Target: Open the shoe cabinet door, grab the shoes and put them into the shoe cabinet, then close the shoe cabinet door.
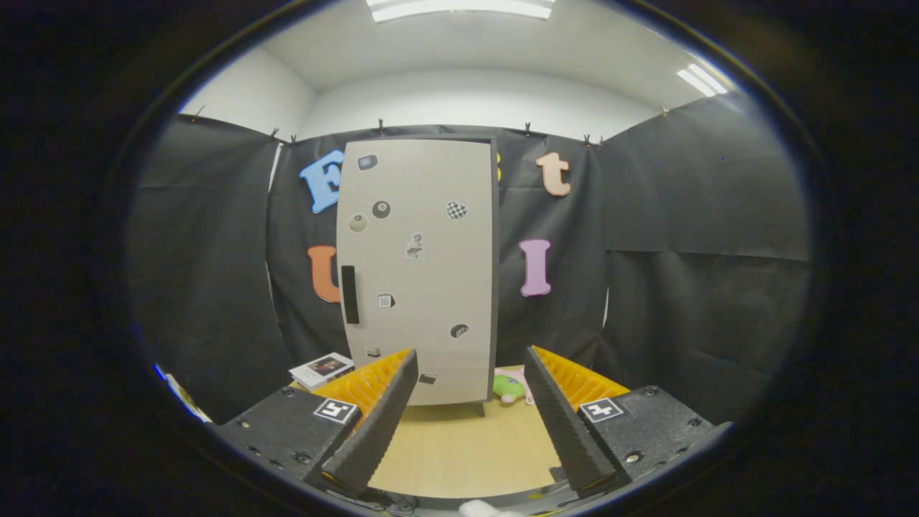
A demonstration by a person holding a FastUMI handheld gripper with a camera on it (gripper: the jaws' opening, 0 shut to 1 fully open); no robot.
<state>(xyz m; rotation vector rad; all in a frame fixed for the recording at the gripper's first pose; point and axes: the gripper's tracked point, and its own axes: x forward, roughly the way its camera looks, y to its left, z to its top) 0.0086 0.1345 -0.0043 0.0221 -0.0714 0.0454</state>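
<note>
A tall white shoe cabinet [420, 269] stands on the wooden table ahead of my fingers, its door shut and dotted with several small stickers. A black vertical handle [350, 294] sits on the door's left edge. Just right of the cabinet's foot lies a green and pink shoe [511, 386], partly hidden behind my right finger. My gripper [470, 359] is open, well short of the cabinet, its two orange-backed black fingers [380, 416] spread wide with nothing between them.
A small book or card [322, 369] lies on the wooden table [459, 445] left of the cabinet, behind my left finger. Black cloth walls close in the booth on all sides.
</note>
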